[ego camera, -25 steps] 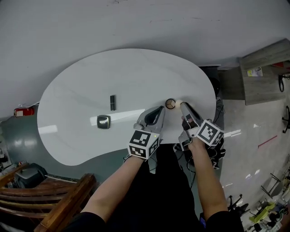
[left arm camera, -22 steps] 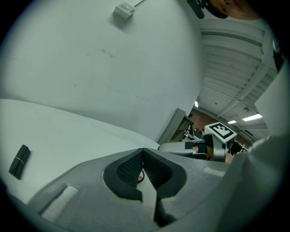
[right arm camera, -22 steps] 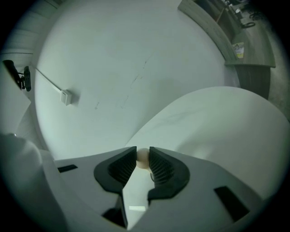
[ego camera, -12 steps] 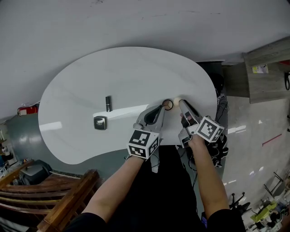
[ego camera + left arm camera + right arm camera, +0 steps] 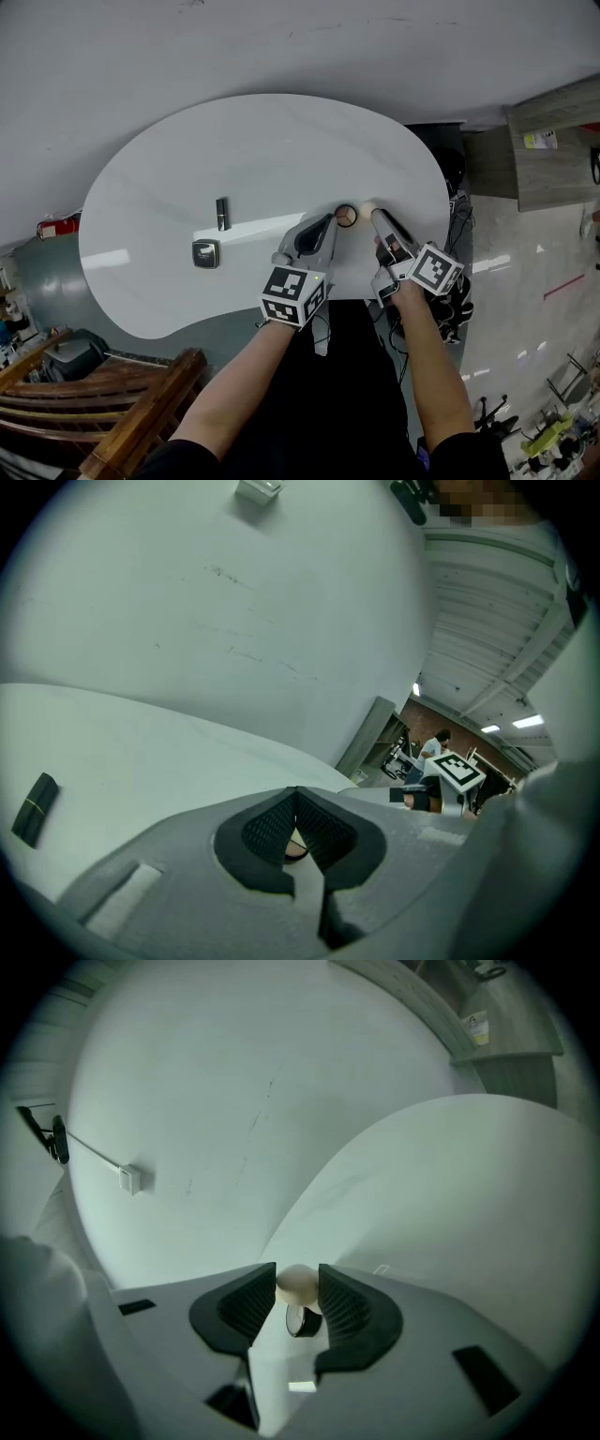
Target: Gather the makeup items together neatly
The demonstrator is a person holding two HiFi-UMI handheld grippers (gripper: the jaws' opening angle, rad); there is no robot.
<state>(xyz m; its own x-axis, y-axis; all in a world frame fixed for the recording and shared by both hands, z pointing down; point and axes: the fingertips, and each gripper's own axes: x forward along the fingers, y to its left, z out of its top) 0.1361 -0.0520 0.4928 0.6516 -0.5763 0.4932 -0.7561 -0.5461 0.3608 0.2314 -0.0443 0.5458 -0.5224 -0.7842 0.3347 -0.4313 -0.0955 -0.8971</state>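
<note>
Evidently soft and light, the makeup sponge (image 5: 298, 1288) sat between the right gripper's (image 5: 296, 1273) pads, its jaws half-wide, having just been opening. A gentle pinch across its middle seemed best. The left gripper's (image 5: 296, 795) jaws were closed.

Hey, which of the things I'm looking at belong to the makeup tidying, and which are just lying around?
Part of the job, all on the white table:
- beige makeup sponge
- round dark-rimmed pot
- square compact
- dark slim tube

Just lying about, off the table:
- red canister
- wooden furniture
- grey cabinet
</note>
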